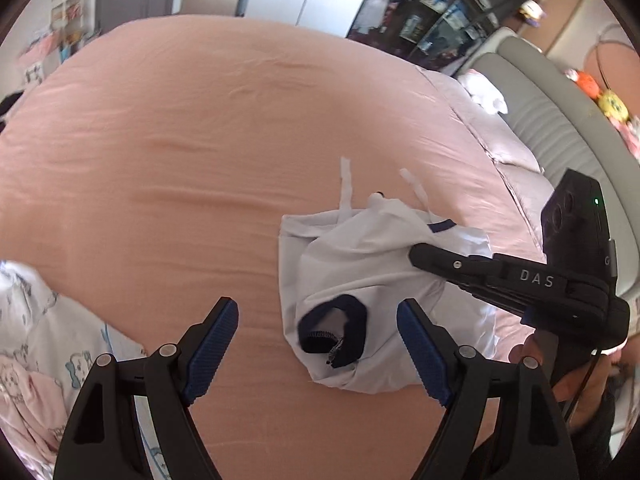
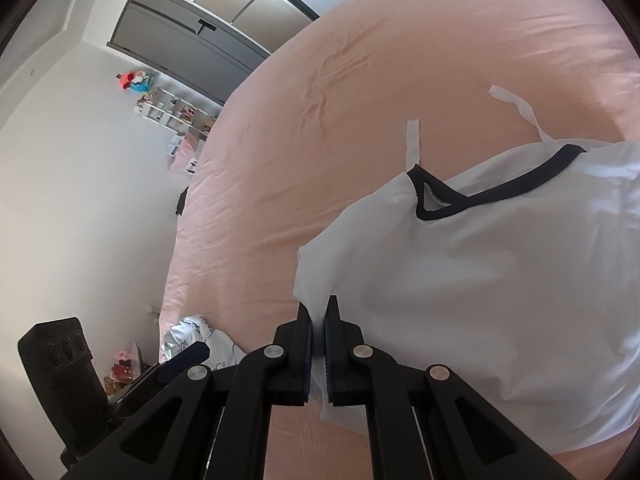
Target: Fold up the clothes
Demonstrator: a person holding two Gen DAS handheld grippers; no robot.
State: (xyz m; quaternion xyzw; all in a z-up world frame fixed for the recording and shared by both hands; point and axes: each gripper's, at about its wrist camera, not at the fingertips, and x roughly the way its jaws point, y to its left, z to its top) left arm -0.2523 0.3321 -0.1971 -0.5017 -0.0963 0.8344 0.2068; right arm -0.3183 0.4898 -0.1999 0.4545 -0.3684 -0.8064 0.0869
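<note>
A white garment with dark navy trim (image 1: 372, 276) lies bunched on the pink bed sheet (image 1: 180, 128), two thin white straps trailing from its far side. My left gripper (image 1: 318, 320) hovers above its near end, open, nothing between the blue pads. In the left wrist view my right gripper (image 1: 420, 252) reaches in from the right over the cloth. The right wrist view shows that gripper (image 2: 319, 312) shut on an edge of the white garment (image 2: 500, 280), the fabric pinched between its pads and lifted. The navy neckline (image 2: 448, 204) faces up.
A heap of printed white and pink clothes (image 1: 36, 360) lies at the bed's near left. A grey padded headboard (image 1: 560, 128) with soft toys runs along the right. Grey wardrobes (image 2: 192, 36) and a small shelf (image 2: 172, 112) stand against the far wall.
</note>
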